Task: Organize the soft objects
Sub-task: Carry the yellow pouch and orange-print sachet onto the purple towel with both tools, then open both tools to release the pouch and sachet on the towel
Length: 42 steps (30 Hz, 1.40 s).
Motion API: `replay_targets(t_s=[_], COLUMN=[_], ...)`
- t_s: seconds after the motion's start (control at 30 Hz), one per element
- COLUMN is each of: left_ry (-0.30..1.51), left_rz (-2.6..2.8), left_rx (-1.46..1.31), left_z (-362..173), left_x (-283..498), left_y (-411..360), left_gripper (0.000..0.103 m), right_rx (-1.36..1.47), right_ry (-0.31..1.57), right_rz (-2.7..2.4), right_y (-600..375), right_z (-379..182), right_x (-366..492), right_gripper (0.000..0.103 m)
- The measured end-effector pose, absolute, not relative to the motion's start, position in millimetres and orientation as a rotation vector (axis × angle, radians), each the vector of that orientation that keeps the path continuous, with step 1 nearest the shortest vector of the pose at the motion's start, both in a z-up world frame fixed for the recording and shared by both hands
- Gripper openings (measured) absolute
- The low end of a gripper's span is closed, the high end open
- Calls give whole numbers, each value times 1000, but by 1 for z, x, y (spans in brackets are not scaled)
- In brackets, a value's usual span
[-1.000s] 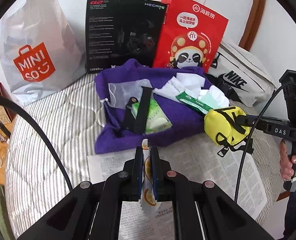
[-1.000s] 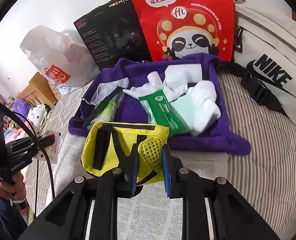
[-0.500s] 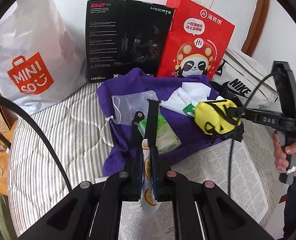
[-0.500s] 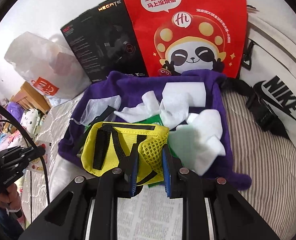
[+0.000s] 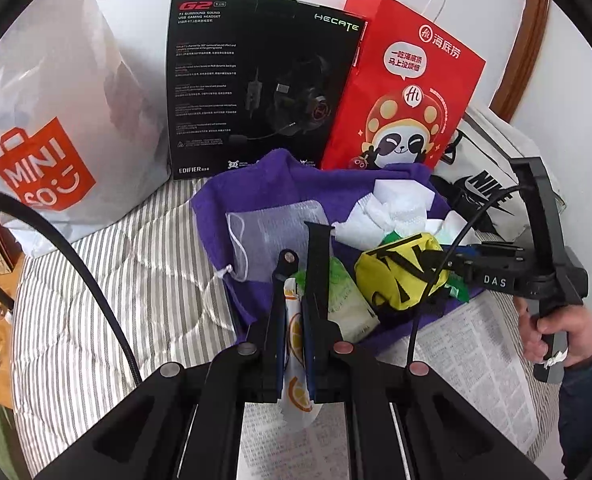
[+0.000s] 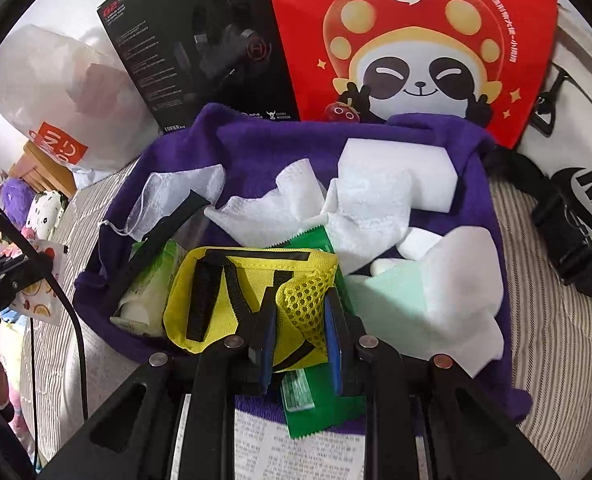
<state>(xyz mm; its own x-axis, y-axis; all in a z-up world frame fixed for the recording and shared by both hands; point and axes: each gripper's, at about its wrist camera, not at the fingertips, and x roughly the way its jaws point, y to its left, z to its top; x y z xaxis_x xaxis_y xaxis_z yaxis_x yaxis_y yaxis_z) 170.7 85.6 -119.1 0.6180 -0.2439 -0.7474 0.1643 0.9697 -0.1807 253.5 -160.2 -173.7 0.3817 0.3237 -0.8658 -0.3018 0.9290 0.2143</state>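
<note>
A purple towel (image 5: 263,184) lies on the striped bed with soft things on it: a mesh drawstring bag (image 5: 273,236), a black strap (image 5: 316,256), a green wipes pack (image 5: 346,300) and white tissues and sponges (image 6: 380,196). My left gripper (image 5: 293,312) is shut on a white sachet with orange slices (image 5: 296,380), at the towel's near edge. My right gripper (image 6: 300,320) is shut on a yellow mesh pouch (image 6: 235,292), held over the towel above a green packet (image 6: 316,404). The pouch also shows in the left wrist view (image 5: 400,276).
A white Miniso bag (image 5: 55,132), a black headset box (image 5: 255,80) and a red panda paper bag (image 5: 404,92) stand against the wall behind the towel. A white Nike bag (image 6: 584,176) lies to the right. Newspaper (image 5: 476,352) covers the bed in front.
Both grippers have moved forward toward the towel. The right one has carried the yellow pouch from above the newspaper to over the towel's contents. Both stay shut.
</note>
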Motion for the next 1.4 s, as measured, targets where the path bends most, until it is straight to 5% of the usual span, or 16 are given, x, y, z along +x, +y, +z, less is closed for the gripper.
replay_targets(t_s=[0.6,0.9,0.97,1.4], left_ry=[908,918,926,973], left_rz=[-244,-239,-237,-241], left_rx=[-91,-84,-82,-129], left_z=[-125,-129,-134,-155], left_x=[204,226,234,279], left_y=[75,70,69,65], left_gripper=[8,8,8,8], right_rx=[55,81,78,126], right_ry=[1118,1110,1109,1130], right_rz=[452,455,435,389], right_y=[-165,-173,-175,-196], right_z=[-184,-174,-170,-161], right_x=[262,257,257,253], right_gripper=[30,48,59,59])
